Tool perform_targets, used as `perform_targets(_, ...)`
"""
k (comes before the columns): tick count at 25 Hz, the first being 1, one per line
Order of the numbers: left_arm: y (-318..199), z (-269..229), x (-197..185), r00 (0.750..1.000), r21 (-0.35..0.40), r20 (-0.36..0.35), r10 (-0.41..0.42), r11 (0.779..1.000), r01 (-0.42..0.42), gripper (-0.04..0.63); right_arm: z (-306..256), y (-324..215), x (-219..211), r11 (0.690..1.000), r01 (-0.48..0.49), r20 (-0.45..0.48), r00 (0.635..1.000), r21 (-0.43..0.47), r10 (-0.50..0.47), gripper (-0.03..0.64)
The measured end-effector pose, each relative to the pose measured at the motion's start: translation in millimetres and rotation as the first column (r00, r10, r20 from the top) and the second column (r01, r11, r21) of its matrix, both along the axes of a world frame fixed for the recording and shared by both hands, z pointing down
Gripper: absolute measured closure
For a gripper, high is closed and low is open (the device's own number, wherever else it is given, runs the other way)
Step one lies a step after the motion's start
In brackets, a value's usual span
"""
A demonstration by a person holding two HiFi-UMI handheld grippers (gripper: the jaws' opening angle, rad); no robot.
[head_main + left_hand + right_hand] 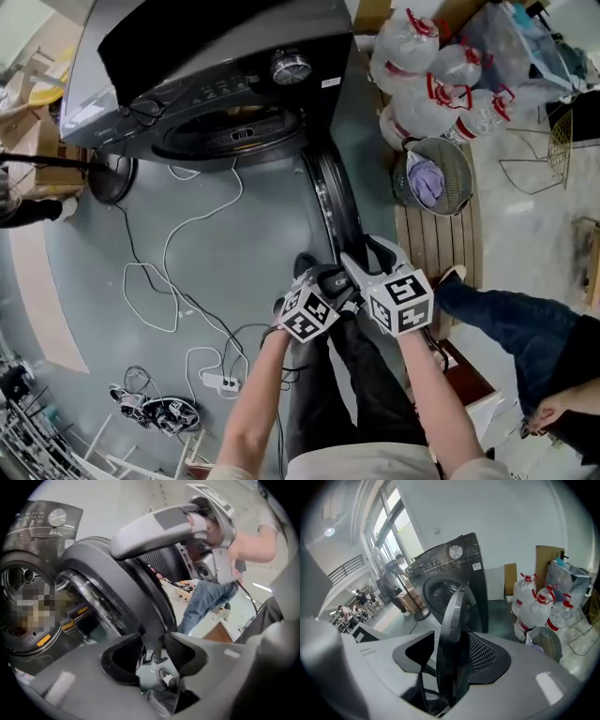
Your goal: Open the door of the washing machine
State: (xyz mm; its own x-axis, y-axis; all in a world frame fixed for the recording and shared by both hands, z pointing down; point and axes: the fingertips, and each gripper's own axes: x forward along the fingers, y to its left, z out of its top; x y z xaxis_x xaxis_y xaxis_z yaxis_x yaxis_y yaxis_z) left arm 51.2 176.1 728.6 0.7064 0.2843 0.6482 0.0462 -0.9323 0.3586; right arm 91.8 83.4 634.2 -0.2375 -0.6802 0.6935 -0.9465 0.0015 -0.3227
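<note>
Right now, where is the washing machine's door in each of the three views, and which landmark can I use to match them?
Head view: the door is a dark strip seen edge-on, just right of centre.
Left gripper view: the door is a broad dark ring across the centre.
Right gripper view: the door stands edge-on and upright at lower centre.
Shared landmark: the round silver dial.
</note>
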Motion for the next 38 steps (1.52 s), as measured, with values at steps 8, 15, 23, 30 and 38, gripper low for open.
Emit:
perform_targets(8,-31.6,-25.6,57.8,0.991,-0.012,-0.095,0.091,0.996,-0.093,0.536,6.6,-5.4,47.7,0.997,0.049,-0.149,0.987,-0.057,-0.057,0.413)
perform_targets(15,-122.7,-47.2,80.1,0.990,0.098,-0.139,0.016,0.995,-0.002,0.537,6.2,-1.7,88.7,0.993,0.070,-0.224,0.970,-0.099,-0.090,0.410)
perform_targets(23,-204.3,-44.7,77.8,0.993,0.192,-0.089,-0.082,0.977,0.098,0.537,10.8,-7.6,136.8,0.993,0.058,-0.354,0.931,-0.107,-0.093,0.402)
perform_targets(30,-234.7,-48.1,88.0,0.961,0.208,-0.065,-0.269,0.938,0.277,0.537,14.5,-9.1,171.4,0.966,0.199,-0.386,0.888,-0.168,-0.250,0.394)
perform_targets(38,-259.7,-45.0,128.8,0.898,0.164,-0.074,-0.434,0.883,0.440,0.537,12.8,-31.9,210.6,0.887,0.395,-0.473,0.751,-0.238,-0.461,0.393)
